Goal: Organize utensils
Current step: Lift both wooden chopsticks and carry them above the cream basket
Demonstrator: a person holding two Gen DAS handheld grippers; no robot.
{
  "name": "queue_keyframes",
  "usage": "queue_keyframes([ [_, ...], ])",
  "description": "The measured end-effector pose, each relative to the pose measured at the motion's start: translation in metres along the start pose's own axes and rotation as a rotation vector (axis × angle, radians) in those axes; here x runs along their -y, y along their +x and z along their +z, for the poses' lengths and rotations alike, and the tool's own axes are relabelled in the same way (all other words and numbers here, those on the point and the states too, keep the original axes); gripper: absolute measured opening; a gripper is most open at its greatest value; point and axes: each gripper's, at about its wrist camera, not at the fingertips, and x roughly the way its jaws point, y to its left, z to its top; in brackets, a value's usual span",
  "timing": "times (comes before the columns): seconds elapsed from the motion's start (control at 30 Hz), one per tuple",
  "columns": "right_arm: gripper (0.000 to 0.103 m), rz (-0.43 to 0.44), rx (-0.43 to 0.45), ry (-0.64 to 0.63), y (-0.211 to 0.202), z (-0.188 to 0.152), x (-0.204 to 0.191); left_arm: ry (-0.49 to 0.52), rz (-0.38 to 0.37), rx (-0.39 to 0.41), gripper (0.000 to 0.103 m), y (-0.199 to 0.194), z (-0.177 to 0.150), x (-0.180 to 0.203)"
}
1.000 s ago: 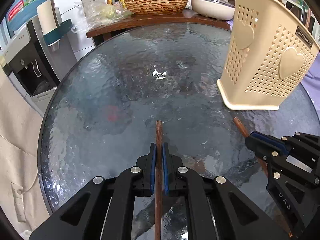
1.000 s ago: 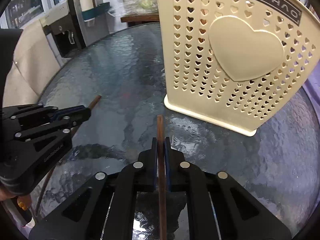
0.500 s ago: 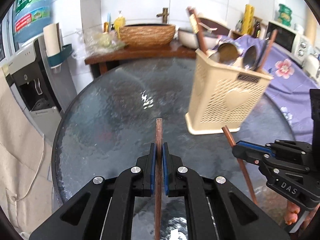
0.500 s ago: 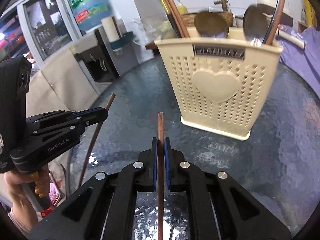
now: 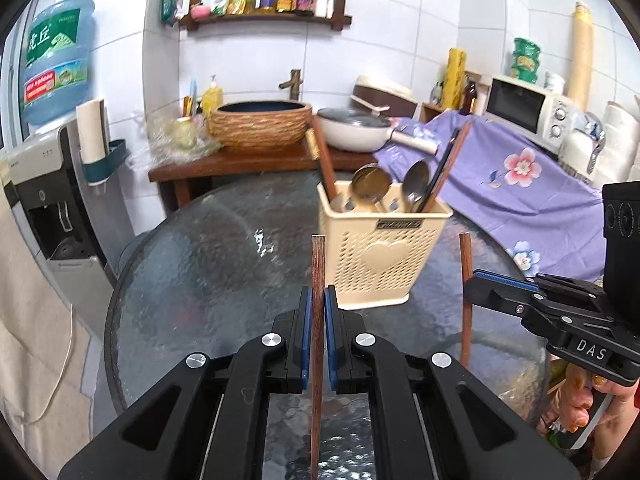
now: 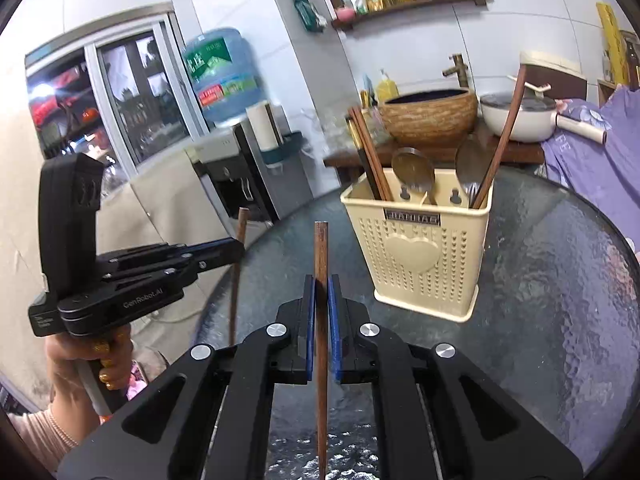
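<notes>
Left gripper [image 5: 318,308] clamps one wooden chopstick [image 5: 318,264]; right gripper [image 6: 321,300] clamps another chopstick [image 6: 321,252]. At one o'clock on the table [image 5: 208,264] stands the cream utensil holder [image 5: 380,256].

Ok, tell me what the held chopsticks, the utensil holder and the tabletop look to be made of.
Chopsticks: probably wood, dark brown with a visible grain and a matte look.
Utensil holder: likely plastic, cream, moulded with a heart and rows of small holes.
Tabletop: apparently textured glass, dark, rippled and glinting.
</notes>
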Motion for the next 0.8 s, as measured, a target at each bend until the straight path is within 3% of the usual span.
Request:
queue_keyframes([
  [0.5,0.007,-0.008,0.088,-0.056,-0.017,0.045,-0.008,0.039,-0.027,0.079,0.006,-0.021,0.030,0.023],
  [0.8,0.007,-0.026,0.134,-0.066,-0.030,0.088,-0.001,0.009,-0.102,0.104,0.006,-0.033,0.073,0.021],
])
